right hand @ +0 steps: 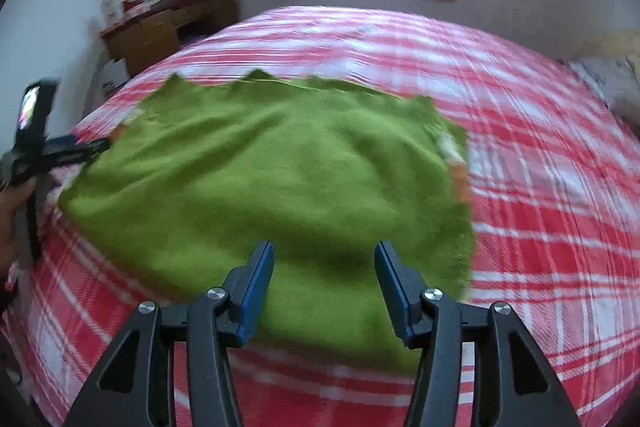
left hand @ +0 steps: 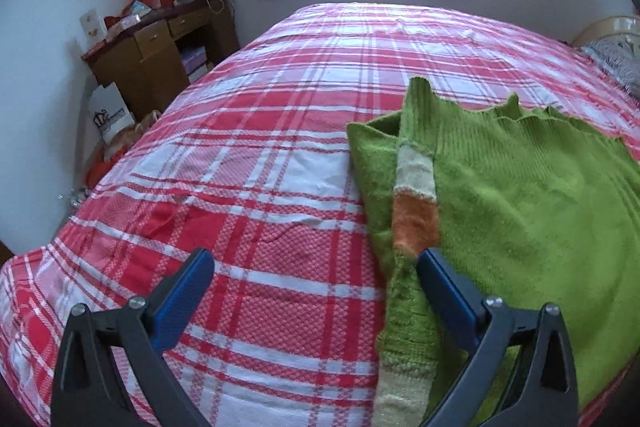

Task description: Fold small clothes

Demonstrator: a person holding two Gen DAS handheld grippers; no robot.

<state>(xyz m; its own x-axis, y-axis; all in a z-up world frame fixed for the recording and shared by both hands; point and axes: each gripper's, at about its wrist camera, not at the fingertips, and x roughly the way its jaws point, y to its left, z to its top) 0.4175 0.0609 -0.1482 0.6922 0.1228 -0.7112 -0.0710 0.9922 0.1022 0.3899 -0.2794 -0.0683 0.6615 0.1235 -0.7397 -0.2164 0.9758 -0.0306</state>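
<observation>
Green knit sweater (right hand: pixel 280 179) lies flat on my plaid bed (left hand: pixel 260 187), sleeve (left hand: pixel 414 195) folded inward to narrow it. Left gripper (left hand: pixel 316 291) spread, empty, at that edge; right gripper (right hand: pixel 324 287) parted above the near hem, holding nothing.

Your left hand-held gripper (left hand: pixel 316 267) gapes wide, nothing pinched. Your right hand-held gripper (right hand: pixel 324 259) stands part open, empty, your left hand (right hand: pixel 10 211) at nine o'clock.
</observation>
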